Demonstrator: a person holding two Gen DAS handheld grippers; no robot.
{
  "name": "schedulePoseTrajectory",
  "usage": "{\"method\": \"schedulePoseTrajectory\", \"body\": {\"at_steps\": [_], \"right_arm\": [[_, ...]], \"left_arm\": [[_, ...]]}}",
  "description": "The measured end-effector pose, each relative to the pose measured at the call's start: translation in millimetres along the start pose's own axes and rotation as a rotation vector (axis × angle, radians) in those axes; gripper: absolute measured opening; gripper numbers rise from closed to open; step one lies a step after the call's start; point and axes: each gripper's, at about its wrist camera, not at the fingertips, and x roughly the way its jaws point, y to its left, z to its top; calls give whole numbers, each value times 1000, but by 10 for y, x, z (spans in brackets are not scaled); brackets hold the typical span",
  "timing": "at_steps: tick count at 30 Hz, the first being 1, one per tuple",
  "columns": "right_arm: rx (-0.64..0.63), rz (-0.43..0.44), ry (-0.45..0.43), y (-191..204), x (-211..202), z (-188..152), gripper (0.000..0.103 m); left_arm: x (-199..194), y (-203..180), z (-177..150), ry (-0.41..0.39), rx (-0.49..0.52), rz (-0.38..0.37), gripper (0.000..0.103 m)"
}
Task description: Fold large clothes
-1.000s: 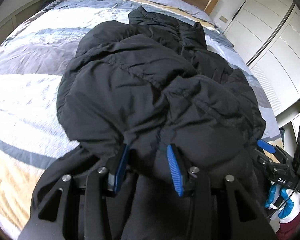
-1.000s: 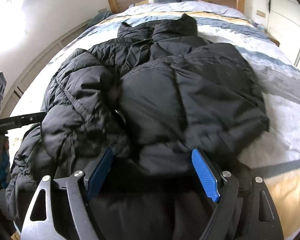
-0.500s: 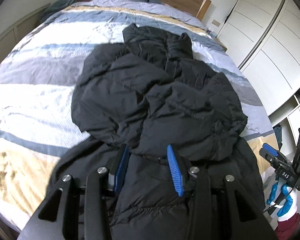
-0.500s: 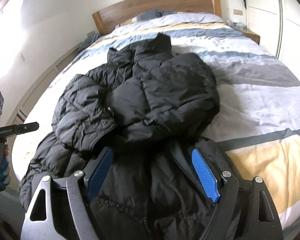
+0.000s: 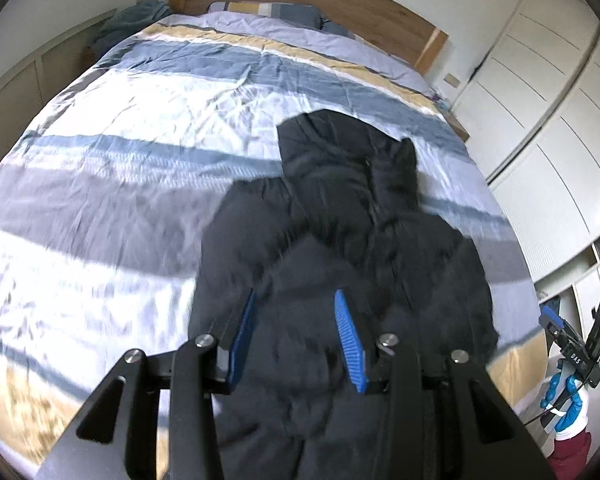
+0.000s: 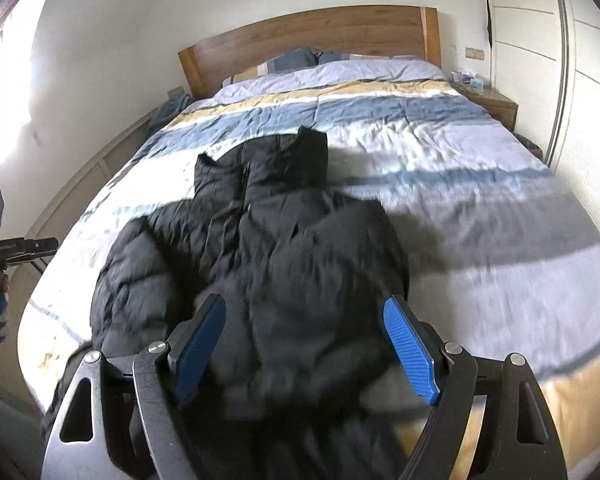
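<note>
A black puffer jacket (image 5: 352,240) lies on the striped bed, collar toward the headboard, both sleeves folded in over its front. It also shows in the right wrist view (image 6: 284,248). My left gripper (image 5: 296,336) is open and empty, held above the jacket's lower part near the foot of the bed. My right gripper (image 6: 304,344) is open wide and empty, also above the jacket's lower part. The jacket's hem is hidden under both grippers. The right gripper shows at the right edge of the left wrist view (image 5: 572,344).
The bed (image 5: 120,160) has a striped blue, white and yellow cover and a wooden headboard (image 6: 320,40). White wardrobes (image 5: 560,120) stand along the right side. A nightstand (image 6: 492,100) stands by the headboard. A low ledge (image 6: 100,168) runs along the left wall.
Both grippers have pulled back and up from the jacket toward the foot of the bed. The jacket now looks smaller and farther off. Both stayed open.
</note>
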Motion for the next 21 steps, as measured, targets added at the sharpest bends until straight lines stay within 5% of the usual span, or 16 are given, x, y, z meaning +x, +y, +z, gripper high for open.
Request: {"method": "schedulePoseTrajectory", "body": {"at_steps": [6, 12, 21], "right_arm": [[51, 45, 0, -216, 666, 788, 81], [178, 92, 21, -469, 1765, 1512, 81], [282, 224, 79, -530, 3224, 1907, 81]], "left_arm": [[710, 259, 858, 35, -79, -43, 39], [1736, 451, 1464, 89, -182, -94, 39], [2879, 543, 2001, 95, -258, -235, 39]]}}
